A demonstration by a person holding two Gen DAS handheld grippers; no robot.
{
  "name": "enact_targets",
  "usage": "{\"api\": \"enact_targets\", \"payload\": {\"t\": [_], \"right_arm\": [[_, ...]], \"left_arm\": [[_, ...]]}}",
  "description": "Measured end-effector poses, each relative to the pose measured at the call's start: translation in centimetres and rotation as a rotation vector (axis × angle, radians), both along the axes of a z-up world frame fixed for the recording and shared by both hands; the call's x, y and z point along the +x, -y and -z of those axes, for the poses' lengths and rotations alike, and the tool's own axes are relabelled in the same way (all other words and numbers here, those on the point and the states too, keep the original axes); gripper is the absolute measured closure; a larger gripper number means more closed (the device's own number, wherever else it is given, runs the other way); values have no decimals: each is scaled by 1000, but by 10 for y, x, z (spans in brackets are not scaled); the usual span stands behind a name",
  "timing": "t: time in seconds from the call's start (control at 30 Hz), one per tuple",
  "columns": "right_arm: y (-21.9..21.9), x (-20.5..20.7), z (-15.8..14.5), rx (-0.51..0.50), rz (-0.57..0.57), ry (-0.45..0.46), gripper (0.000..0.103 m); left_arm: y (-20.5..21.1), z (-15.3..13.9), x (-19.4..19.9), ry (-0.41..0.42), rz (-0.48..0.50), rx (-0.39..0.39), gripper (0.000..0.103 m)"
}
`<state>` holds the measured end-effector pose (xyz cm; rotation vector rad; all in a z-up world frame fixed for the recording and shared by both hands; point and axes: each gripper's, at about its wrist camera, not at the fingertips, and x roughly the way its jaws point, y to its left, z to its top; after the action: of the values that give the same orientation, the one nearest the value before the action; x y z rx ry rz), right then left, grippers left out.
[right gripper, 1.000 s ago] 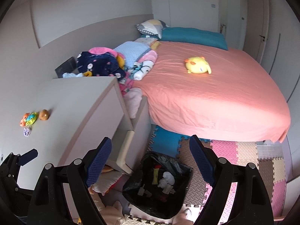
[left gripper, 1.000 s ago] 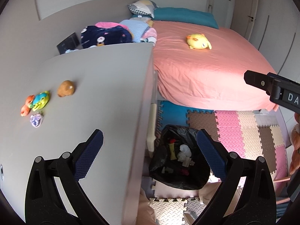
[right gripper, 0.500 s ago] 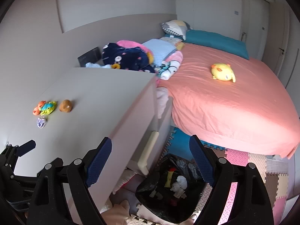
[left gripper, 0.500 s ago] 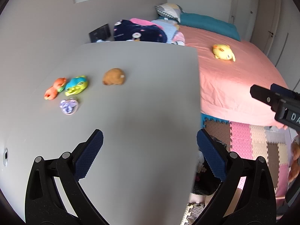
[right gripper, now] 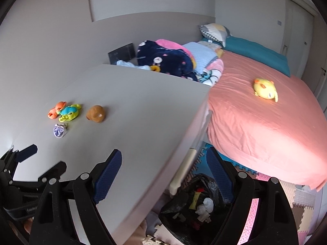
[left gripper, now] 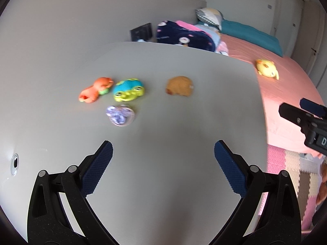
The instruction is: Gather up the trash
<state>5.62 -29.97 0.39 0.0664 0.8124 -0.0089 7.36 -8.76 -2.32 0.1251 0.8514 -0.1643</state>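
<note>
Two open grippers above the grey desk

Left wrist view: the left gripper (left gripper: pixel 163 157) hangs over the grey desk (left gripper: pixel 184 122) with its blue pads spread wide and nothing between them; ahead lie an orange toy (left gripper: pixel 95 89), a blue-and-green frog toy (left gripper: pixel 128 89), a brown plush (left gripper: pixel 179 86) and a crumpled purple wrapper (left gripper: pixel 121 115), blurred, its long axis running roughly left to right; at the right edge the other tool shows a white letter "D", the rest cut off.

Right wrist view: the right gripper (right gripper: pixel 164 168) is likewise wide open and empty, straddling the desk's edge; below stands a black trash bag (right gripper: pixel 194 204), mouth up, with scraps inside, on foam floor mats (right gripper: pixel 298 202); a pink bed (right gripper: pixel 265 122) carries a yellow plush (right gripper: pixel 264 90).
</note>
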Motion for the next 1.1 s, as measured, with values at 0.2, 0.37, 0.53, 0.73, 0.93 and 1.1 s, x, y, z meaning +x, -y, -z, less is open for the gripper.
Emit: {"api": "enact_targets", "payload": {"t": [0.2,0.37,0.53,0.73,0.93,1.1], "right_arm": [[-17,24,4,5,-41,-13,18],[-29,42,9,2,-68,-23,18],[-43,59,13,-1,-106,-34,18],[-64,80,20,-10,-152,-54,18],[-81,97,28,-17,-188,-78,18],[-93,107,33,-26,-209,-95,23]], "left_arm": [[-21,7,25,-29,-47,-11,29],[-33,14,42,-46,-69,-23,37],[-45,23,58,-67,-100,-37,43],[-55,30,73,-86,-116,-55,49],[-55,31,81,-69,-113,-34,59],[-58,30,82,-54,-115,-26,73]]}}
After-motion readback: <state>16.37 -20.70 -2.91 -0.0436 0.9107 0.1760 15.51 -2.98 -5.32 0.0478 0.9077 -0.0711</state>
